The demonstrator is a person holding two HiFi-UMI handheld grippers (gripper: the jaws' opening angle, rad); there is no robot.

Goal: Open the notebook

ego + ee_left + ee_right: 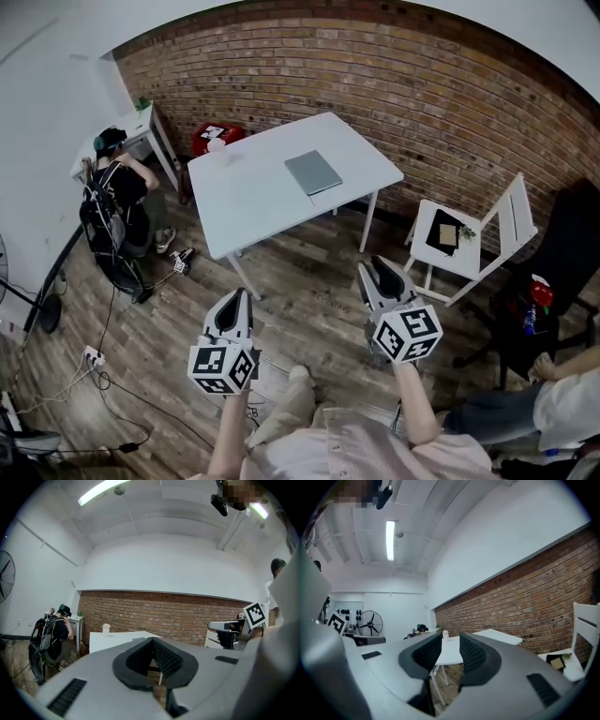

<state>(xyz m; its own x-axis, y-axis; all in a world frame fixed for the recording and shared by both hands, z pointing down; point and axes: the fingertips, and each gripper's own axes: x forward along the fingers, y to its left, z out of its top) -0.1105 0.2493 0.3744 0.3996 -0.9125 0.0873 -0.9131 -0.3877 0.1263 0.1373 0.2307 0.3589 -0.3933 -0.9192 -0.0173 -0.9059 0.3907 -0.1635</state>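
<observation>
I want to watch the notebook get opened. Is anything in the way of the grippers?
Nothing visible. Only bare floor lies between the left gripper, the right gripper and the table where the notebook lies.

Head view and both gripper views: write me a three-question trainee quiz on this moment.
1. True or false: the notebook on the white table lies open.
2. Which has its jaws apart? A. left gripper B. right gripper C. both
3. What else stands on that table?
Key: 1 false, it lies closed. 2 B, with nothing between them. 3 a white cup.
</observation>
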